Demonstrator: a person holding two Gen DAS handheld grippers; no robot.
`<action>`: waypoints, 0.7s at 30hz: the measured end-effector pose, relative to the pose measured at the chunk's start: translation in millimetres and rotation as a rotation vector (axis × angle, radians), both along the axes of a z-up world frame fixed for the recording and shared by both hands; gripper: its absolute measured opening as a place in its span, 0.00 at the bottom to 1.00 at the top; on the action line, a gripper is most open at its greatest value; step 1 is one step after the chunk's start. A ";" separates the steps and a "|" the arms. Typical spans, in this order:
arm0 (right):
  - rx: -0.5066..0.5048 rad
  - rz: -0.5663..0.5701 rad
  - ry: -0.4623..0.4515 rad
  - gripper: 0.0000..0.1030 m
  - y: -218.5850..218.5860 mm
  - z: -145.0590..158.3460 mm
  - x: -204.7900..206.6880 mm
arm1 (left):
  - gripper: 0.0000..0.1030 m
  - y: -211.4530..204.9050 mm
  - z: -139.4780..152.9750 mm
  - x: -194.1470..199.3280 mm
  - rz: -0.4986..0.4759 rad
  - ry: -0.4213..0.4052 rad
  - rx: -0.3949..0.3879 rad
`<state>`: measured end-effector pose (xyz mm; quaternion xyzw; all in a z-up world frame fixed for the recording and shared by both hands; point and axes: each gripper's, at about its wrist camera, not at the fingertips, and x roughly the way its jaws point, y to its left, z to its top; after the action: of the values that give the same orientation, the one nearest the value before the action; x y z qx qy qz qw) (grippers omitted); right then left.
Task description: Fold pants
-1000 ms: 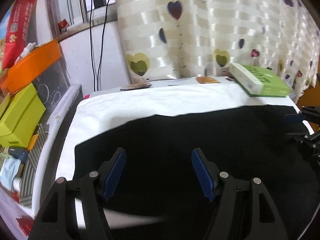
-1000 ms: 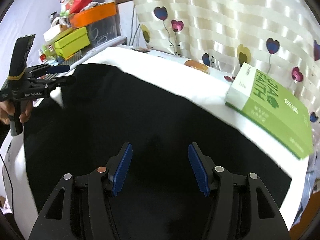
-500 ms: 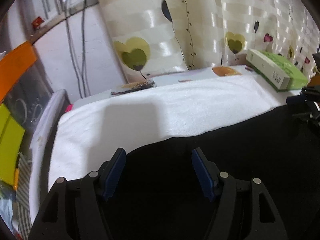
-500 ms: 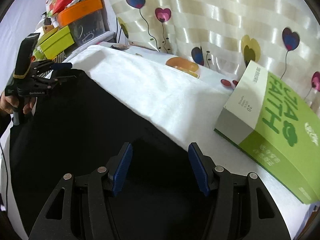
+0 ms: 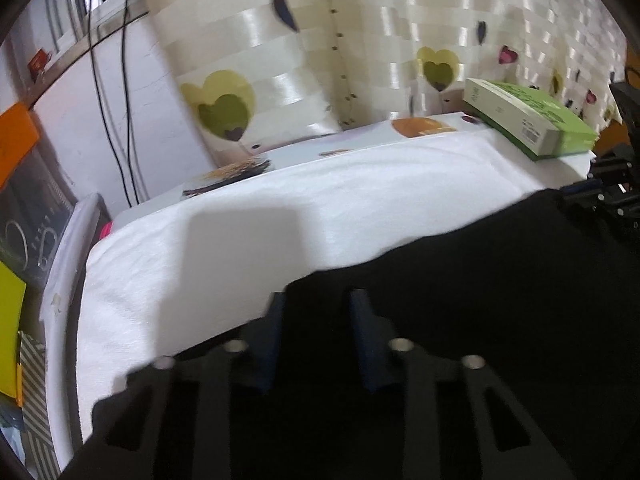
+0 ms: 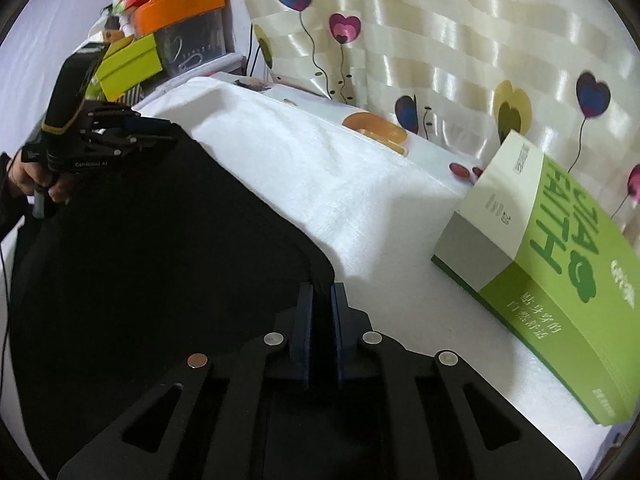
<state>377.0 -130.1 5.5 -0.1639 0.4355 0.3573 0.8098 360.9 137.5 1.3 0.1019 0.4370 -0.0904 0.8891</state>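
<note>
Left wrist view: I am seeing my left tool [image 5: 316, 300] closing on the far edge of the pants [image 5: 480, 300], its pads still apart in motion blur, while my right tool [image 6: 319, 294] is clenching the other corner. I am judging both corners should travel level. A green book [image 6: 560, 276] is crowding the right side of the desk [image 6: 320, 168].

Matt black cloth pants [image 6: 152, 264]; fluffy white towel [image 6: 320, 168]

Right gripper [image 6: 320, 300] pinched nearly closed; left gripper [image 5: 316, 308] part-closed (blurred), hand-held [image 6: 30, 176].
</note>
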 end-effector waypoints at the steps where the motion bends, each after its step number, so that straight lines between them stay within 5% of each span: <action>1: -0.003 -0.004 -0.009 0.08 0.5 1.0 -0.6 | 0.14 -2.9 -0.1 -0.4 0.005 -0.006 0.014; 9: 0.008 -0.014 -0.106 0.07 -1.4 36.2 -29.9 | 0.09 -11.4 16.9 -22.4 0.042 -0.091 0.064; 21: 0.067 0.009 -0.230 0.06 -12.9 91.0 -148.2 | 0.09 3.2 84.7 -145.3 0.085 -0.258 -0.083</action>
<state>228.8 -143.1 96.5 -0.1787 0.3270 0.3541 0.8578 215.6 140.8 86.0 0.0574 0.3187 -0.0570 0.9444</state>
